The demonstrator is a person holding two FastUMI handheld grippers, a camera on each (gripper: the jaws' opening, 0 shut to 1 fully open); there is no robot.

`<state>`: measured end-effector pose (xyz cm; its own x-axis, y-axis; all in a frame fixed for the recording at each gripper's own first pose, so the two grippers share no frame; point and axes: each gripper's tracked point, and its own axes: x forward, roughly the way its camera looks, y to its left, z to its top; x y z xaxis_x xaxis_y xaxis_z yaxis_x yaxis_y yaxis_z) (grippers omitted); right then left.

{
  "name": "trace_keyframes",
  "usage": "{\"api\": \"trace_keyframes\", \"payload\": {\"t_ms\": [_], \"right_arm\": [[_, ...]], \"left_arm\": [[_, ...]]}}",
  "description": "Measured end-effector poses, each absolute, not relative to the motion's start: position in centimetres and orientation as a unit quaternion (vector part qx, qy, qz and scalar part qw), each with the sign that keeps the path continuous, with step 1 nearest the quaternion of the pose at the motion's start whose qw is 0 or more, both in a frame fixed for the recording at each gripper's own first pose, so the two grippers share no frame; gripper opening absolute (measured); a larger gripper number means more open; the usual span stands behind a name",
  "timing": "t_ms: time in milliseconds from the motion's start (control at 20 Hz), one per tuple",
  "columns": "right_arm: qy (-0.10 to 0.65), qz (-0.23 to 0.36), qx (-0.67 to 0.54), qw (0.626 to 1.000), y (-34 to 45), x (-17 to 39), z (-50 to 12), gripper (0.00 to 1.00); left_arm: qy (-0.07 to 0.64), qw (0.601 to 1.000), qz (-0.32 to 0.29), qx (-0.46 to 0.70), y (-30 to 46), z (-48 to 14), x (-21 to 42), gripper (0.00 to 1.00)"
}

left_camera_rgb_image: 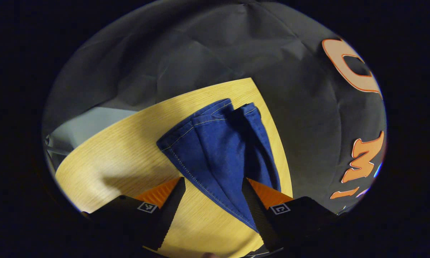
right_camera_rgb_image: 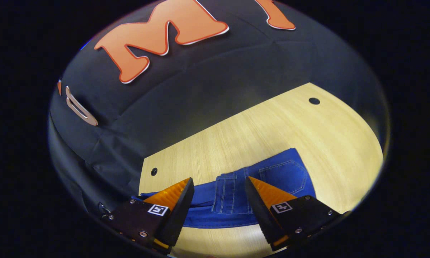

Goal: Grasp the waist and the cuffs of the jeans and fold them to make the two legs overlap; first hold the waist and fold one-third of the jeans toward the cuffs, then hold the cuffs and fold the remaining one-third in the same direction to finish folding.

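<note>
— Nearest item first: left gripper (left_camera_rgb_image: 213,182), fingers spread apart, grasping nothing, hovering above the cuff end of the jeans (left_camera_rgb_image: 220,150). Right gripper (right_camera_rgb_image: 219,182), likewise released, empty, poised over the waist (right_camera_rgb_image: 236,193) and its back pocket (right_camera_rgb_image: 283,175).

— And the largest entry?

— Table (left_camera_rgb_image: 128,150), pale wood, carrying the jeans. Both legs reach toward the far corner, cuffs (left_camera_rgb_image: 229,107) lying just beside the edge.

— Risks?

— Several, by my judgement. In the left gripper view the legs look bunched and creased, not squarely stacked, so a one-third fold could lock in a crooked overlap. A pinch catching only the top layer at the waist would let the lower layer drag behind. Cuffs that close to the edge could slide off if the cloth is tugged that way.

— Anything in the way?

— Little. Booth wall (right_camera_rgb_image: 200,107) hangs behind the table. Two small round holes (right_camera_rgb_image: 314,101) sit in the tabletop, well apart from the denim. A pale grey surface (left_camera_rgb_image: 89,125) lies beyond the far edge — identity unclear.
</note>
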<state>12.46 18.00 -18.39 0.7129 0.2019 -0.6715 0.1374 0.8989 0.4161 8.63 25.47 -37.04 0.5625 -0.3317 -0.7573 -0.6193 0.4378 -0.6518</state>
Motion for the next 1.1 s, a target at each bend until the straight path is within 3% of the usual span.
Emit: {"api": "trace_keyframes", "payload": {"t_ms": [400, 500, 800, 1000, 1050, 1100], "right_arm": [[0.336, 0.004, 0.229, 0.914, 14.7, 10.8, -14.7, 0.91], [0.336, 0.005, 0.229, 0.914, 14.5, 10.4, -14.5, 0.91], [0.334, -0.007, 0.234, 0.913, 12.6, 8.9, -14.4, 0.91], [0.338, -0.021, 0.239, 0.91, 10.9, 7.9, -14.9, 0.91], [0.339, -0.024, 0.242, 0.909, 10.4, 7.7, -15.0, 0.91], [0.341, -0.028, 0.243, 0.908, 10.0, 7.4, -15.3, 0.91]], "left_arm": [[0.42, 0.697, 0.098, -0.573, 25.2, -37.9, 12.3, 0.95], [0.409, 0.693, 0.097, -0.585, 25.1, -38.2, 13.9, 0.89], [0.389, 0.705, 0.088, -0.587, 24.2, -38.8, 16.6, 0.86], [0.389, 0.702, 0.095, -0.589, 24.1, -40.8, 17.8, 0.47], [0.389, 0.701, 0.094, -0.59, 24.0, -41.0, 17.8, 0.27], [0.386, 0.701, 0.095, -0.592, 24.3, -40.8, 18.0, 0.17]]}}
